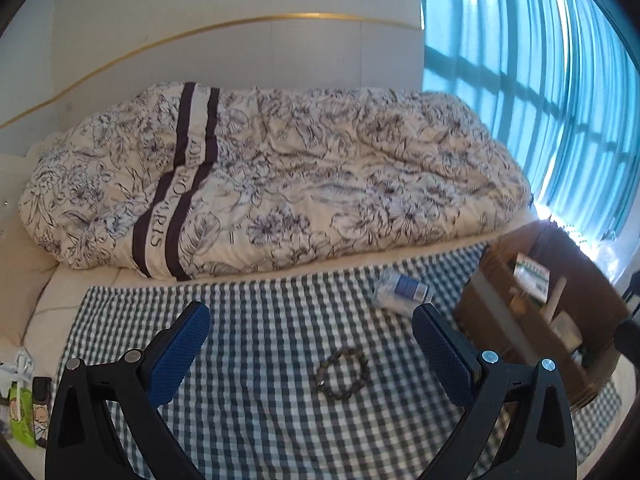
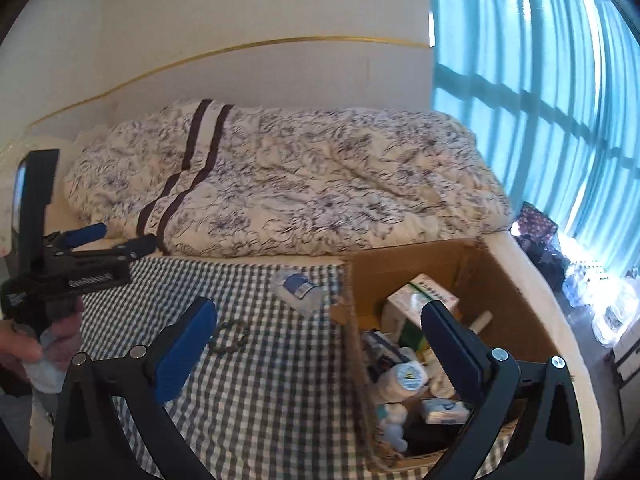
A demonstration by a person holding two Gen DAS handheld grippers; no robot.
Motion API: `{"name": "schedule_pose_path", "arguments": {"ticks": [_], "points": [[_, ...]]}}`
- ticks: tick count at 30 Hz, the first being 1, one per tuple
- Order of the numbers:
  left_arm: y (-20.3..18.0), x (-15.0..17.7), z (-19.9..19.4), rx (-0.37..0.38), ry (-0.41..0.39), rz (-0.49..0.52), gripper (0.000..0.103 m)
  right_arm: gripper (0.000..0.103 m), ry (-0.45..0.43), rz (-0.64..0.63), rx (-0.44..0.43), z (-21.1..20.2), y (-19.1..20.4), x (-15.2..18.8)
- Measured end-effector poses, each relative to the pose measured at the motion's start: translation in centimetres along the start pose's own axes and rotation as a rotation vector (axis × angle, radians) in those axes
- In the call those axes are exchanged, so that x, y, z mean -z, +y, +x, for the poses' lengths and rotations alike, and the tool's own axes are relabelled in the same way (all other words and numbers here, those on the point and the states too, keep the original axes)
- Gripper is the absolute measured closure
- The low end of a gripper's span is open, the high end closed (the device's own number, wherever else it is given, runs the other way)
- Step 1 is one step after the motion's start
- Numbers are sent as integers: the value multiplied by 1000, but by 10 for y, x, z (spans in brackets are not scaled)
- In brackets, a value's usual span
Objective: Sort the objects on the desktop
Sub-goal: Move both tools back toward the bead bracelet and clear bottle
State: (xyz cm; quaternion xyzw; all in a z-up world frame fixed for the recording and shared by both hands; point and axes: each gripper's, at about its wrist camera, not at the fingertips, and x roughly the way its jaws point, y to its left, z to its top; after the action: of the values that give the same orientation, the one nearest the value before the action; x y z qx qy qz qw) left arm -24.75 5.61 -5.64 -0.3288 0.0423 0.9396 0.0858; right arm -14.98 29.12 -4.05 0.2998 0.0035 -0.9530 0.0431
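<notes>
Bracelet of dark round beads [image 1: 343,373] flat on the green-and-white checked cloth [image 1: 256,344] over the bed, dead ahead of left tool [image 1: 311,354], sitting between its spread blue pads, slightly right of centre. No long axis on a ring, so any approach angle works; likely next pick. Left tool clearly nearer. Right tool [image 2: 319,347] also spread, holding nothing, hovering over the near-left wall of the brown cardboard box [image 2: 472,256] already part-filled with bottles and cartons; bracelet off to its left, just outside its left pad. Crumpled clear plastic bottle with blue label [image 1: 402,289] further back on cloth, near the box, right of bracelet.
</notes>
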Motion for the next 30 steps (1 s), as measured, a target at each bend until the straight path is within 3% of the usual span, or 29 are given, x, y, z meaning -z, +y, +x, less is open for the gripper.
{"name": "schedule_pose_path", "arguments": {"ticks": [9,12,16,18,22,30], "points": [[16,27,35,148,31,-41,0,0,59,-37,-51,36,21,4],[22,36,55,137,68,-84,0,0,76,-44,-66,49,26,5],[28,50,73,152,53,-107,0,0,105,-44,-86,69,31,6],[26,55,83,178,58,-63,0,0,123,-43,-96,80,32,7],[23,63,104,141,99,-9,0,0,146,-69,-128,101,39,7],[16,87,154,106,255,5,0,0,151,-150,-182,142,57,2]]}}
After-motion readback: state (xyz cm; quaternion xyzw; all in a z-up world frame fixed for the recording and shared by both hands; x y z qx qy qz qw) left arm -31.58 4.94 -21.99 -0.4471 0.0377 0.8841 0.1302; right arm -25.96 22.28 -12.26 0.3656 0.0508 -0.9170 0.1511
